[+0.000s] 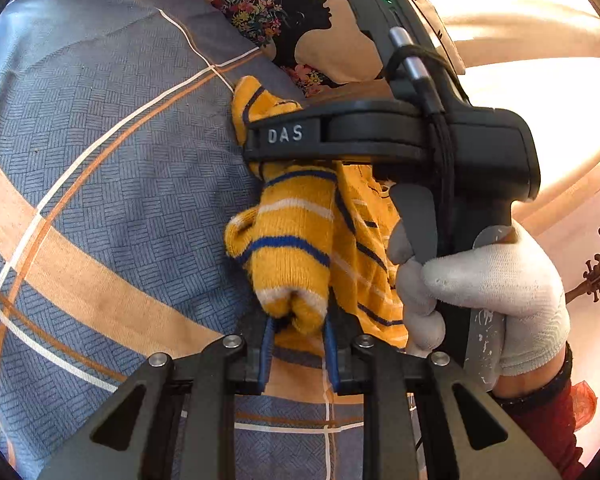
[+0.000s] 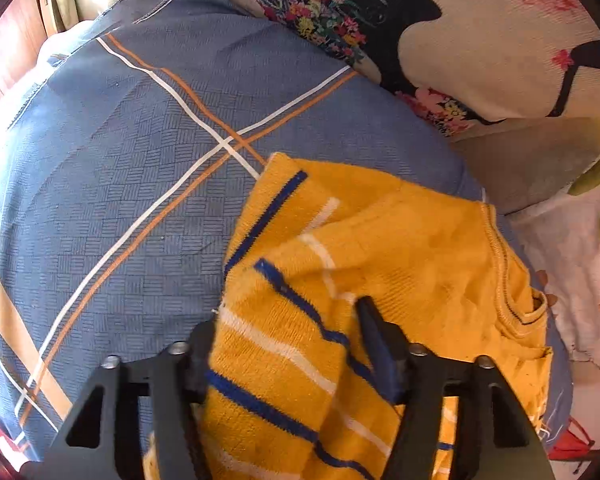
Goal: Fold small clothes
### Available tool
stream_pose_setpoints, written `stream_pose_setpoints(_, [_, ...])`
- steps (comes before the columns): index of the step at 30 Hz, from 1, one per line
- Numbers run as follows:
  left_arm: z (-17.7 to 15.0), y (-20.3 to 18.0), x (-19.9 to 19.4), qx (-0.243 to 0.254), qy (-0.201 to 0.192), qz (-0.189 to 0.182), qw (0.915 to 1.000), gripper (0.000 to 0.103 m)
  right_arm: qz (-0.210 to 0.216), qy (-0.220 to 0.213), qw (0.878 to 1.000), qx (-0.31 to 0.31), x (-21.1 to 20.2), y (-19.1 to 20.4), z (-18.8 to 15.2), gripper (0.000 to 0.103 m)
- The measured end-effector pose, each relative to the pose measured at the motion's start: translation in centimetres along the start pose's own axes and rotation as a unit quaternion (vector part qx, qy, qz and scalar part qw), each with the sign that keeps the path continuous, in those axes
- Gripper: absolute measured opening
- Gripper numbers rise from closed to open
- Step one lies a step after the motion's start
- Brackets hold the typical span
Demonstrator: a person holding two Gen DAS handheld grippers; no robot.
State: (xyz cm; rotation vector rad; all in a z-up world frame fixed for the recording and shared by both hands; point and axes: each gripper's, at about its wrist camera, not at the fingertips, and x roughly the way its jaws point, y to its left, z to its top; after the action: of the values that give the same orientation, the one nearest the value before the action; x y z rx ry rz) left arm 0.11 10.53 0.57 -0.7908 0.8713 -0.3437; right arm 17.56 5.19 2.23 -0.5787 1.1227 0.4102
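Observation:
A small yellow knitted sweater with blue and white stripes lies bunched on the blue checked bedsheet. My left gripper is shut on a fold of the sweater's sleeve end. My right gripper shows in the left wrist view, held by a white-gloved hand, lying across the sweater. In the right wrist view the right gripper has its fingers wide apart, with the sweater bunched between them; its collar lies to the right.
A cream pillow printed with a black silhouette and flowers lies beyond the sweater. A floral cloth lies to the right. The bedsheet stretches left of the sweater.

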Motion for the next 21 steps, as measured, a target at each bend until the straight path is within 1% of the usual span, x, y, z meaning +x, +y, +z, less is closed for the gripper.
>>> stream_pose_setpoints(1, [-0.1, -0.3, -0.3, 0.002, -0.001, 0.0, 1.0, 0.02, 0.006, -0.012, 1.0, 0.004, -0.6, -0.4, -0.5, 0.04])
stream_pose_setpoints(2, [-0.2, -0.6, -0.7, 0.006, -0.001, 0.0, 1.0, 0.02, 0.018, -0.024, 0.999, 0.015, -1.4, -1.0, -1.0, 0.029])
stream_pose_setpoints(3, [-0.2, -1.0, -1.1, 0.009, -0.001, -0.002, 1.0, 0.02, 0.031, -0.035, 0.999, 0.027, -2.0, -1.9, -1.6, 0.026])
stream_pose_setpoints(7, [-0.7, -2.8, -3.9, 0.033, -0.02, -0.016, 0.9991, 0.021, 0.093, -0.085, 0.988, 0.087, -4.7, -6.5, -3.7, 0.022])
stream_pose_setpoints(8, [-0.8, -3.3, -4.6, 0.041, -0.026, -0.016, 0.9987, 0.025, 0.108, -0.098, 0.984, 0.104, -5.4, -7.9, -4.5, 0.022])
stream_pose_setpoints(9, [-1.0, -3.6, -5.2, 0.047, -0.033, -0.011, 0.9983, 0.032, 0.12, -0.109, 0.979, 0.121, -6.0, -9.4, -5.4, 0.022])
stream_pose_setpoints(10, [-1.1, -3.9, -5.6, 0.052, -0.04, -0.005, 0.9978, 0.035, 0.129, -0.118, 0.975, 0.137, -6.3, -10.5, -5.4, 0.021])
stream_pose_setpoints(11, [-1.1, -4.2, -5.7, 0.056, -0.044, -0.001, 0.9974, 0.036, 0.137, -0.128, 0.97, 0.153, -7.0, -11.3, -6.0, 0.021])
stream_pose_setpoints(12, [-1.2, -4.3, -5.8, 0.06, -0.045, 0.001, 0.9972, 0.036, 0.146, -0.139, 0.964, 0.171, -7.4, -13.0, -7.2, 0.02])
stream_pose_setpoints(14, [-1.4, -4.6, -5.4, 0.063, -0.039, 0.008, 0.9972, 0.037, 0.156, -0.153, 0.953, 0.208, -7.8, -16.0, -9.6, 0.02])
stream_pose_setpoints(16, [-1.7, -4.9, -4.0, 0.06, -0.025, 0.012, 0.9978, 0.037, 0.169, -0.162, 0.941, 0.244, -7.6, -19.4, -11.9, 0.02])
stream_pose_setpoints(18, [-2.1, -5.4, -3.2, 0.059, -0.007, 0.01, 0.9982, 0.037, 0.174, -0.166, 0.929, 0.283, -7.2, -22.3, -14.9, 0.019])
stream_pose_setpoints(21, [-2.9, -6.6, -1.5, 0.071, 0.017, 0.015, 0.9972, 0.037, 0.18, -0.166, 0.91, 0.334, -5.8, -26.2, -18.6, 0.018])
